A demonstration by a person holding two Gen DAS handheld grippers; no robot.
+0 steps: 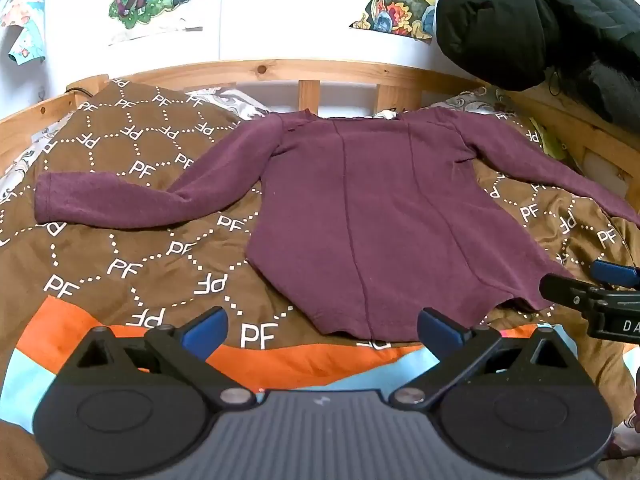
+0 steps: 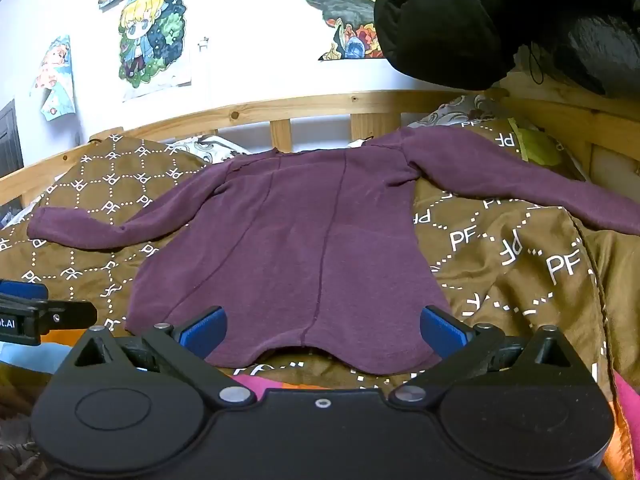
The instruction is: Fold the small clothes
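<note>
A: Left wrist view first: what lies ahead of the left hand-held gripper [image 1: 322, 330]?

B: A maroon long-sleeved top [image 1: 360, 216], spread flat on a bed, on a brown quilt [image 1: 132, 264] printed with white "PF" letters and dotted lines. Its neckline lies toward the wooden bed rail [image 1: 280, 70], its hem toward the camera. Both sleeves stretch out sideways, one to each side.

A: And the gripper itself?

B: Its two blue fingers [image 1: 206, 330] stand spread wide apart with nothing between them. They hover just short of the hem, over the left half of it, touching no cloth.

A: Does the other one show there?

B: Yes, at the right edge, close to the hem's right corner.

A: What about the right wrist view?

B: The right hand-held gripper [image 2: 322, 330] is spread wide too. The hem sits between its blue fingers [image 2: 442, 330], but they do not press on it. Whether the tips touch the cloth I cannot tell. The left gripper's end pokes in at the left edge.

A: Anything else around?

B: Cartoon posters [image 2: 154, 34] on the white wall, and a black padded jacket [image 2: 500, 20] hanging over the bed's right corner.
</note>
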